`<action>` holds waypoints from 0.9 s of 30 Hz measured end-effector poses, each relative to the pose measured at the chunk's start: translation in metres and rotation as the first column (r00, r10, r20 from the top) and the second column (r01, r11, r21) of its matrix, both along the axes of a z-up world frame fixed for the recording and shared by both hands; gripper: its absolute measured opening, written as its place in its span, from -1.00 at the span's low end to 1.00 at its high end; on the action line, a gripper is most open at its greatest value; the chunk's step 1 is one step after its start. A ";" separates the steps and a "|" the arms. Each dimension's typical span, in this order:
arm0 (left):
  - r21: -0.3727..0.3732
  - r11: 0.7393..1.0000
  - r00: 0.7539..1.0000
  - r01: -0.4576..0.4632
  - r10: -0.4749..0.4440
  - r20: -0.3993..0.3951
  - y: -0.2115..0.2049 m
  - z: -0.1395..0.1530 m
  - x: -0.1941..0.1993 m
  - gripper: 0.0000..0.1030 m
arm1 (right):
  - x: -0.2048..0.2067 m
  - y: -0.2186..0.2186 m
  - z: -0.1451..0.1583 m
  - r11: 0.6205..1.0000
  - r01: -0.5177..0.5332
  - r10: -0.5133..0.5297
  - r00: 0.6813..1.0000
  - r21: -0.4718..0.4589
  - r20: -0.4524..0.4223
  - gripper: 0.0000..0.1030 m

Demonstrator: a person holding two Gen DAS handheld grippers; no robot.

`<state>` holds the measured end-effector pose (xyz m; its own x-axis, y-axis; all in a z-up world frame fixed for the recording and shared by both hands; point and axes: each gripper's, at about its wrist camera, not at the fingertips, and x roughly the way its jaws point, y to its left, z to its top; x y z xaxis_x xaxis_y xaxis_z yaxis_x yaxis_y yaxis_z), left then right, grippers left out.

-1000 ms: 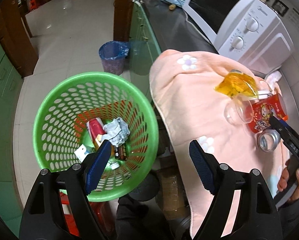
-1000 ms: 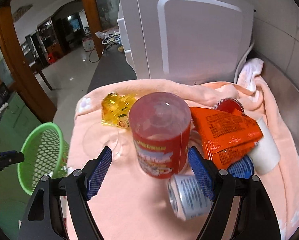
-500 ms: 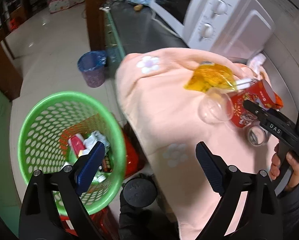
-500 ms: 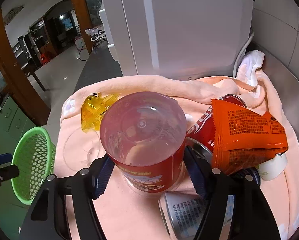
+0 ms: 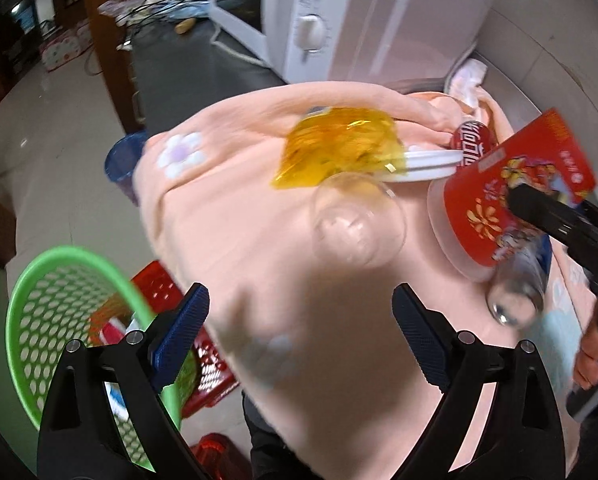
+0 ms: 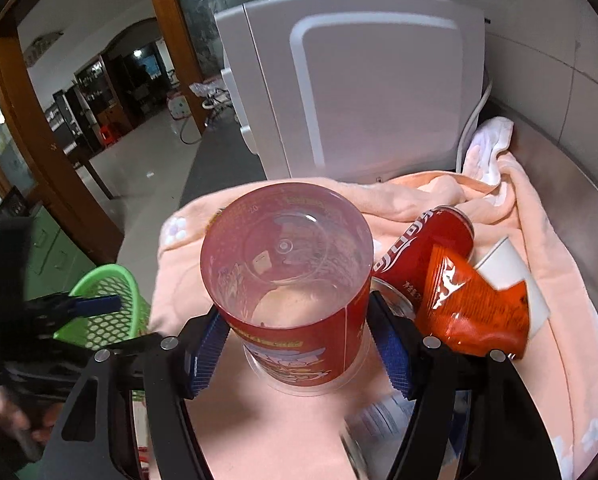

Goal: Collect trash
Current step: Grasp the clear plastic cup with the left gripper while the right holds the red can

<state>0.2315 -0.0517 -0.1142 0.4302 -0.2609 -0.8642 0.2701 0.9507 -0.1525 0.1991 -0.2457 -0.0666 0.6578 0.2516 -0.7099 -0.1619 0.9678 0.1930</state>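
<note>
Step in hand, by judgement: removal of the red-labelled plastic cup [image 6: 295, 304] from the peach towel [image 5: 239, 232], pinched upside down between the pads of the right gripper [image 6: 299, 354], with red can [image 6: 423, 252], orange wrapper [image 6: 475, 312] and silver can [image 5: 519, 292] left on the towel. Next move: carry across to the green basket [image 5: 39, 320] beside the counter, release only above its rim. Against the frame a second earlier: right jaws narrowed from loose to clamped on the cup, cup lifted and tilted; left gripper [image 5: 299, 336] spread wide and empty, swung from over the basket toward the yellow wrapper [image 5: 339, 152] and clear cup [image 5: 355, 220].
</note>
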 end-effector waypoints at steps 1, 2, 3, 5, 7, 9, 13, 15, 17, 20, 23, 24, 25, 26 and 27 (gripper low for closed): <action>0.005 1.000 1.000 0.009 -0.009 0.003 -0.005 -0.001 0.002 0.77 | -0.002 -0.001 0.003 1.000 -0.001 0.001 1.000 -0.001 0.005 0.27; 0.011 1.000 1.000 0.019 -0.019 0.008 -0.009 -0.002 0.005 0.77 | -0.006 -0.002 0.007 1.000 -0.002 0.002 1.000 0.000 0.013 0.27; 0.014 1.000 1.000 0.026 -0.026 0.012 -0.012 -0.003 0.006 0.77 | -0.008 -0.004 0.009 1.000 -0.004 0.004 1.000 0.001 0.017 0.27; 0.029 0.999 0.999 0.042 -0.043 0.023 -0.022 -0.006 0.012 0.77 | -0.014 -0.006 0.014 1.000 -0.007 0.007 1.000 0.000 0.028 0.27; 0.037 0.998 0.999 0.048 -0.049 0.021 -0.027 -0.009 0.017 0.75 | -0.021 -0.008 0.019 1.000 -0.010 0.010 0.999 0.001 0.035 0.27; 0.030 0.998 0.999 0.046 -0.047 0.021 -0.030 -0.011 0.021 0.75 | -0.025 -0.010 0.022 1.000 -0.009 0.009 0.999 0.000 0.042 0.27; 0.024 0.999 0.999 0.042 -0.042 0.026 -0.032 -0.014 0.025 0.69 | -0.030 -0.014 0.024 1.000 -0.006 0.006 0.999 0.000 0.044 0.27; 0.010 0.999 0.999 0.046 -0.047 0.023 -0.034 -0.015 0.027 0.55 | -0.032 -0.015 0.023 1.000 -0.002 0.002 0.999 0.000 0.043 0.27; 0.010 0.998 0.998 0.058 -0.058 0.027 -0.037 -0.016 0.028 0.40 | -0.032 -0.016 0.022 1.000 0.001 -0.001 0.999 0.001 0.039 0.27; -0.003 0.997 0.996 0.077 -0.077 0.038 -0.038 -0.015 0.028 0.19 | -0.035 -0.015 0.021 1.000 0.001 -0.001 0.999 0.004 0.037 0.27; -0.010 0.997 0.995 0.082 -0.082 0.059 -0.036 -0.013 0.024 0.18 | -0.037 -0.013 0.022 1.000 -0.004 0.003 0.999 0.004 0.036 0.27; -0.008 0.997 0.995 0.082 -0.081 0.060 -0.035 -0.012 0.023 0.17 | -0.035 -0.013 0.021 1.000 -0.005 0.005 0.999 0.003 0.035 0.27; -0.016 0.997 0.995 0.080 -0.079 0.062 -0.033 -0.010 0.022 0.17 | -0.035 -0.013 0.021 1.000 -0.008 0.007 0.999 0.003 0.035 0.27; -0.025 0.997 0.995 0.078 -0.076 0.064 -0.030 -0.008 0.020 0.17 | -0.036 -0.012 0.021 1.000 -0.010 0.010 0.999 0.004 0.036 0.27; -0.030 0.997 0.995 0.074 -0.072 0.066 -0.027 -0.006 0.018 0.17 | -0.037 -0.010 0.022 1.000 -0.014 0.014 0.999 0.007 0.038 0.27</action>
